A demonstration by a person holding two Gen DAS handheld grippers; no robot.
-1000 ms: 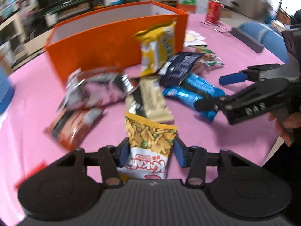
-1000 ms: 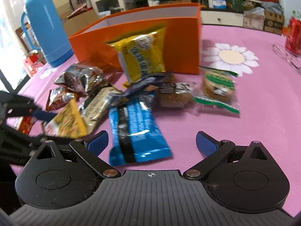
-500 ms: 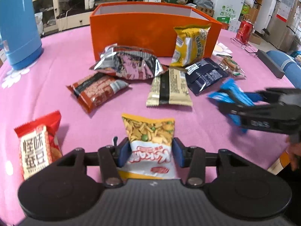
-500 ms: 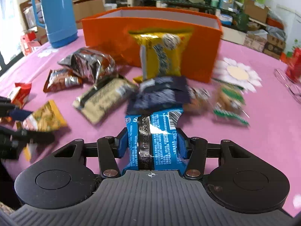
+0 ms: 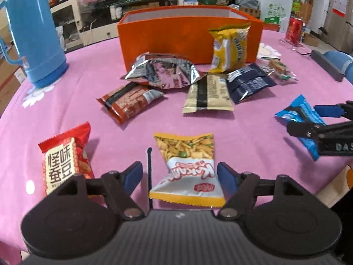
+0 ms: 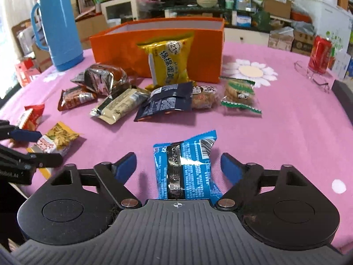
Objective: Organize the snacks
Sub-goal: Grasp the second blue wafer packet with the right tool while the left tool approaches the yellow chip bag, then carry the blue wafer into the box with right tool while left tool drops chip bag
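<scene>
Between the blue-padded fingers of the left gripper (image 5: 179,174) lay a yellow-and-white crinkled packet of mixed crackers (image 5: 186,167), flat on the pink tablecloth (image 5: 88,81); the jaws were opening, both pads clear of the wrapper. At nine o'clock from that packet stood a red foil bag with bold Chinese characters (image 5: 66,156), tilted upright. At three o'clock the right gripper (image 5: 308,119) reached in, straddling a bright blue plastic snack pack (image 5: 297,112).

Seen from the right wrist, the right gripper (image 6: 177,165) was likewise opening, its pads apart from the blue pack (image 6: 186,167), which lay on the cloth between them. Toward twelve o'clock sat the loose heap: a cream bar wrapper with a black band (image 6: 120,106), a dark navy pouch (image 6: 167,101) and a clear cookie packet trimmed in green (image 6: 239,96). Beyond them a yellow pillow bag (image 6: 169,59) leaned against the front wall of a tall orange cardboard box (image 6: 114,44). At ten o'clock rose a light blue plastic thermos jug (image 6: 58,24).
</scene>
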